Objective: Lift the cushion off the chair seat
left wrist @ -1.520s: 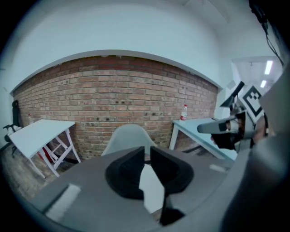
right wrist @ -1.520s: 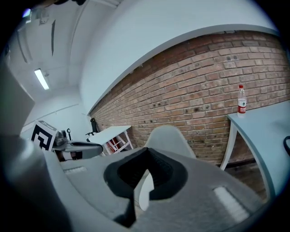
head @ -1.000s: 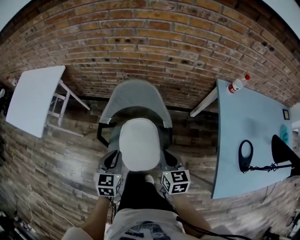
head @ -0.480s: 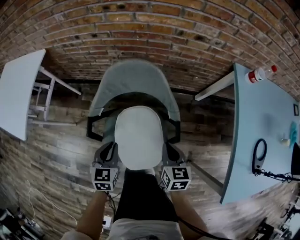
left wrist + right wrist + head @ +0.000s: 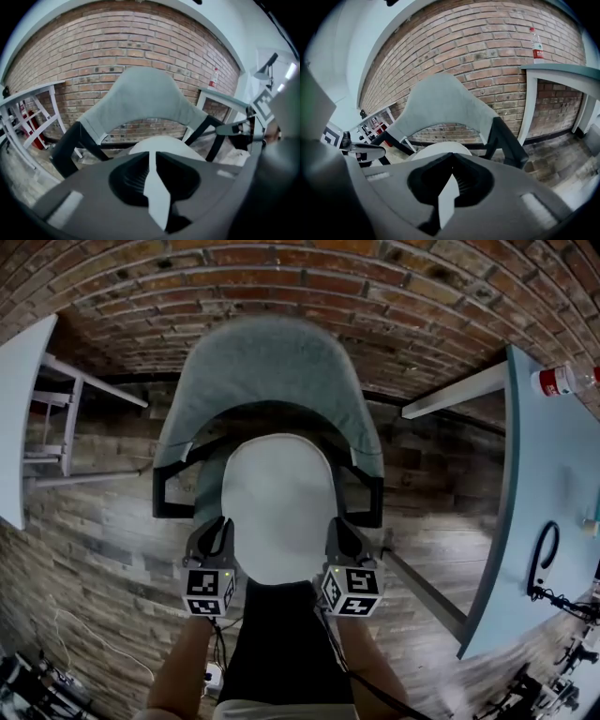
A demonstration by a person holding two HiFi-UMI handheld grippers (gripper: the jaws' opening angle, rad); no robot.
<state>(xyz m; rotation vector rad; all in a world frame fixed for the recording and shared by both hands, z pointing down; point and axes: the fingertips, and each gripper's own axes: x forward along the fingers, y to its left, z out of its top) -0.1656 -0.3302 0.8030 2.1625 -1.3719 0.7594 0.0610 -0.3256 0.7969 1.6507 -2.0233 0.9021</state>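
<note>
Left claw point(image 5: 221, 527) and right claw point(image 5: 336, 527) have sunk toward the chair point(image 5: 267, 362), each pinching the cushion point(image 5: 278, 507); plank floor point(image 5: 89, 531), brick wall point(image 5: 281, 277).

Cushion point(image 5: 278, 512): smooth off-white cover, matt; cloth or leatherette, unclear which.
Chair back point(image 5: 270, 371): grey-green woven cloth, matt, slightly fuzzy.
Chair frame point(image 5: 163, 495): black, hard, dull sheen; plastic or painted metal, not told apart.
Left tool point(image 5: 216, 532) and right tool point(image 5: 339, 531): matt grey plastic; marker cubes in flat black-and-white print.
Wall point(image 5: 281, 277): rough red-brown brick, gritty pale mortar.
Floor point(image 5: 94, 549): weathered wood-look planks, matt, uneven in tone.
Right counter point(image 5: 553, 474): smooth pale blue-grey top, low sheen.
Left counter point(image 5: 17, 399): smooth white top on white painted frame.
Bottle point(image 5: 561, 381): clear glossy plastic, red label.
</note>
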